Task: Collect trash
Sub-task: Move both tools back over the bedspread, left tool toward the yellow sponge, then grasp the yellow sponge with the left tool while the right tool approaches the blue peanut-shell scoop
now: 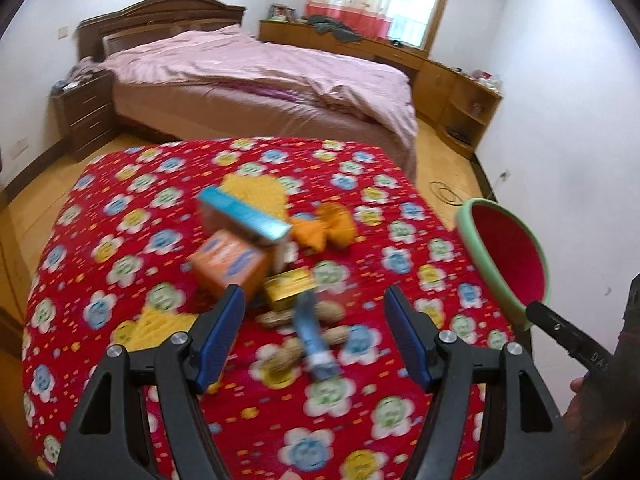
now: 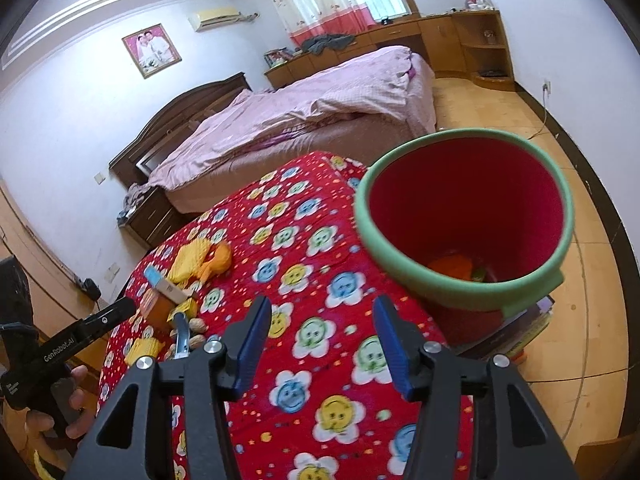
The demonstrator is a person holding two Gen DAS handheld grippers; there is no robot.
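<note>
My left gripper (image 1: 314, 336) jaws open, empty, nearing tube (image 1: 314, 340) left of bin (image 1: 500, 280); right gripper (image 2: 316, 344) jaws open, empty. Next: grab tube.

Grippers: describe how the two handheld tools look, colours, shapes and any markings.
Both the left gripper and right gripper are black, with angular linkage arms bearing triangular cut-outs, silver round pivot bolts, and ribbed blue pads on the fingers. From the right wrist view, the left gripper's body carries white "GenRobot.AI" lettering.

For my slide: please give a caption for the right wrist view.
Open right gripper beside the bin.
</note>
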